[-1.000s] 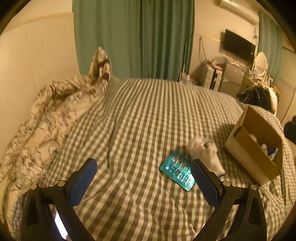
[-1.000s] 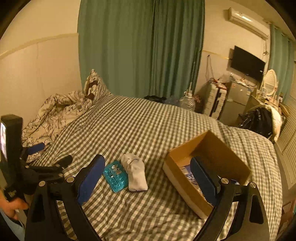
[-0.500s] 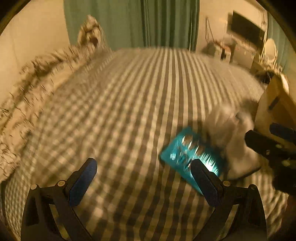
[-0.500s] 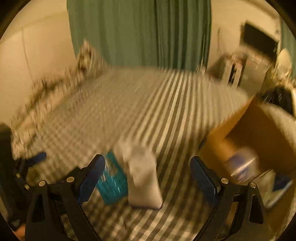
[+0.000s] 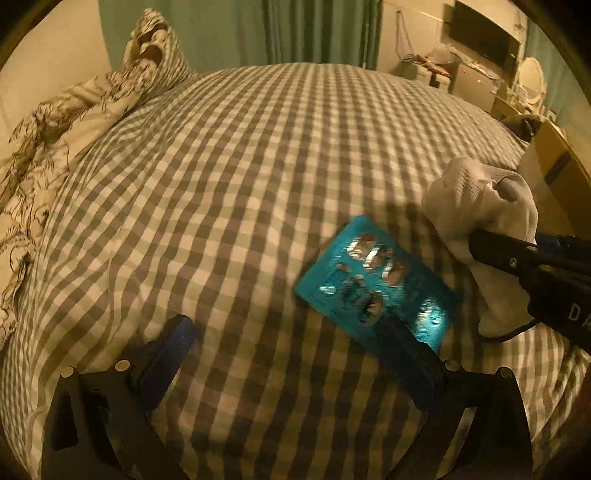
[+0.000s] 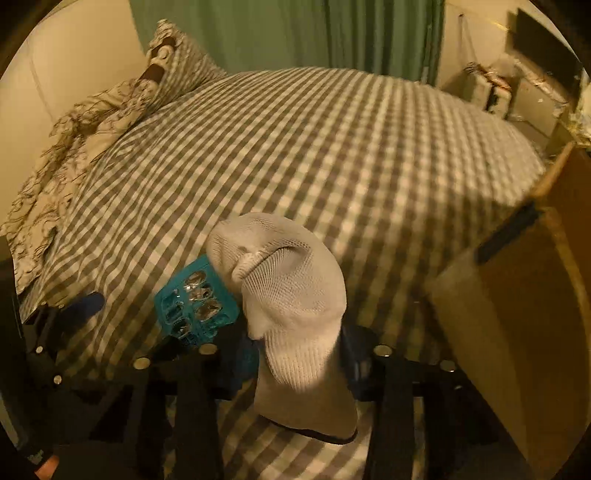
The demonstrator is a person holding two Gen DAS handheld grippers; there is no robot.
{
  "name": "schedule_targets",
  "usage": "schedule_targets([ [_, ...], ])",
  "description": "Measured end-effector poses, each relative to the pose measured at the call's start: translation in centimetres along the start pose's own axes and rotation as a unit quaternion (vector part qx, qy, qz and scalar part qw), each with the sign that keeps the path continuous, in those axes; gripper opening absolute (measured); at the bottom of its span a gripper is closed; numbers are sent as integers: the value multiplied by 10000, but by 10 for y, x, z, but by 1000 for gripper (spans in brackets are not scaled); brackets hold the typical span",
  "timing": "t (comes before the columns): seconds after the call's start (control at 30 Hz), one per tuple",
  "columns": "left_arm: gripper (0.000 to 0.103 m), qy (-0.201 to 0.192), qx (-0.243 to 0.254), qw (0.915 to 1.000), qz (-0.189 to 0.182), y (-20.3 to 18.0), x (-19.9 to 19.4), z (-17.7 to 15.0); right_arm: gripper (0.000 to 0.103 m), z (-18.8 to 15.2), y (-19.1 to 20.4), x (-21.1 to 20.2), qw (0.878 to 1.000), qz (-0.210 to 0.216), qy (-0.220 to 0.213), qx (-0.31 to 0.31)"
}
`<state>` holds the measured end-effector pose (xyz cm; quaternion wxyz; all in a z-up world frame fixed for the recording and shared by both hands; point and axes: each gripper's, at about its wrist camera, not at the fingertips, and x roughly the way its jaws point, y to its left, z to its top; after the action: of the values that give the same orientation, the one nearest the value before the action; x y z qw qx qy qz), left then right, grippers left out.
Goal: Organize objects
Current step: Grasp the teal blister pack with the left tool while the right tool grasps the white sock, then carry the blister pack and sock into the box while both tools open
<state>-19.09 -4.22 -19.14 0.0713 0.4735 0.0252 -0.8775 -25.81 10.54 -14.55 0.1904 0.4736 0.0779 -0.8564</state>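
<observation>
A white sock (image 6: 291, 295) lies on the checked bedspread (image 6: 332, 147), and my right gripper (image 6: 295, 363) is closed around its lower part. The sock also shows in the left wrist view (image 5: 480, 199), with the right gripper's fingers (image 5: 495, 251) on it. A teal blister pack (image 5: 376, 284) lies flat just left of the sock; it also shows in the right wrist view (image 6: 195, 299). My left gripper (image 5: 295, 354) is open and empty, low over the bed, its right finger over the pack's near corner.
An open cardboard box (image 6: 517, 295) stands on the bed right of the sock. A rumpled patterned duvet (image 5: 55, 129) and a pillow (image 5: 155, 62) lie at the left. Green curtains (image 5: 314, 29) and furniture with a TV (image 5: 484, 29) stand beyond the bed.
Both grippers dropped down and forward toward the bed. The right gripper went from wide open above the sock to closed on it. The left gripper neared the blister pack.
</observation>
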Motion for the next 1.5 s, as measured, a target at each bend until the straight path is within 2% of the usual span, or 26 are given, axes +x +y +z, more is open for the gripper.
schedule_targets([
  [0.13, 103, -72, 223, 9996, -174, -14, -4, 3, 36, -16, -6, -13, 9988, -367, 152, 286],
  [0.23, 103, -3, 214, 9989, -426, -24, 0, 5, 36, -23, -16, -25, 9973, -481, 129, 531],
  [0.33, 103, 171, -160, 9968, -759, -30, 11, 10, 36, -28, -26, -33, 9943, -744, 114, 759],
  [0.43, 103, 228, -629, 9950, -746, -28, 25, 16, 36, -32, -39, -34, 9928, -648, 167, 998],
  [0.5, 103, 127, -829, 9941, -692, -29, 32, 18, 36, -32, -43, -32, 9923, -603, 198, 1060],
  [0.63, 103, 55, -468, 9973, -558, -43, 40, 18, 36, -32, -43, -29, 9930, -639, 246, 963],
  [0.7, 103, 124, -261, 9975, -638, -43, 41, 14, 36, -32, -44, -28, 9927, -610, 264, 1008],
  [0.77, 96, 192, -213, 9967, -758, -39, 38, 12, 36, -34, -46, -27, 9924, -574, 266, 1054],
  [0.83, 78, 229, -152, 9962, -831, -35, 31, 8, 36, -35, -45, -28, 9926, -604, 262, 1026],
  [0.9, 65, 266, -183, 9951, -929, -26, 22, 3, 36, -35, -43, -28, 9927, -643, 256, 985],
  [0.97, 59, 368, -325, 9924, -1132, -16, 16, 1, 36, -35, -41, -31, 9929, -686, 235, 943],
  [1.03, 18, 369, -482, 9909, -1200, -7, 6, -3, 36, -36, -37, -35, 9931, -708, 207, 914],
  [1.13, 9, 388, -577, 9877, -1401, 1, -10, -5, 36, -39, -33, -45, 9937, -668, 148, 883],
  [1.2, 7, 330, -524, 9878, -1428, 1, -23, -4, 36, -42, -29, -52, 9942, -645, 89, 855],
  [1.5, 7, -348, -7, 9915, -1252, -1, -108, -6, 36, -62, 0, -103, 9960, -389, -406, 700],
])
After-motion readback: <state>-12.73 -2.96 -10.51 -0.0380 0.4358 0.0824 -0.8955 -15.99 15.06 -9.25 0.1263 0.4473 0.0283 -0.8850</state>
